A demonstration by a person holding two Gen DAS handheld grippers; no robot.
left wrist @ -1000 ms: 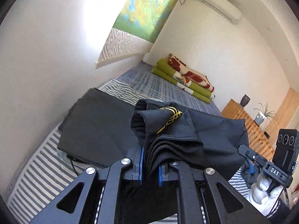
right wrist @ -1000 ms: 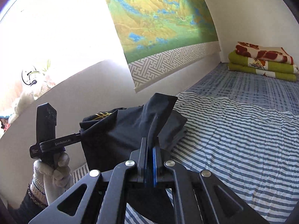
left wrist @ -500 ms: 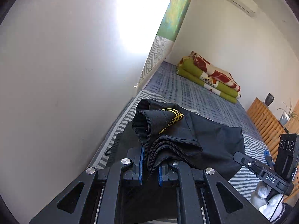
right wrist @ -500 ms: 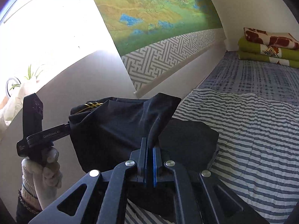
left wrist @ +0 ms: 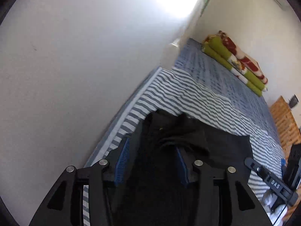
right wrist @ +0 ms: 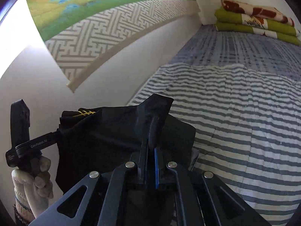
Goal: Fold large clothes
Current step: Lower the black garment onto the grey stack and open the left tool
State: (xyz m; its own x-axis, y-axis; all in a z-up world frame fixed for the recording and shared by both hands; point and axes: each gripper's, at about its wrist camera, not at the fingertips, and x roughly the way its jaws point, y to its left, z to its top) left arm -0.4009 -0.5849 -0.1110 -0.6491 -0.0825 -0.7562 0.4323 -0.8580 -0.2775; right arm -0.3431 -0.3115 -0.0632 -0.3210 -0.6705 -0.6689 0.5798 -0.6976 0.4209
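Observation:
A black garment (left wrist: 188, 135) with yellow stitching (right wrist: 83, 113) is bunched low over the striped bed. In the left wrist view my left gripper (left wrist: 151, 156) is open, its blue pads (left wrist: 122, 160) wide apart, and the cloth slumps loosely between them. My right gripper (right wrist: 151, 145) is shut on a raised fold of the black garment (right wrist: 112, 131), which sticks up past the fingertips. The right wrist view shows the left gripper's body at the cloth's left edge, held by a gloved hand (right wrist: 32, 184).
A striped sheet (right wrist: 235, 113) covers the bed, with a plain wall (left wrist: 65, 75) tight along its left side. Folded green and red blankets (right wrist: 254, 18) lie at the far end. A patterned wall hanging (right wrist: 112, 28) hangs above. Wooden slats (left wrist: 286, 116) stand to the right.
The left gripper's pads have spread apart and the pinched bundle has sagged down between them. Both grippers moved lower and closer to the wall. The right gripper kept its hold.

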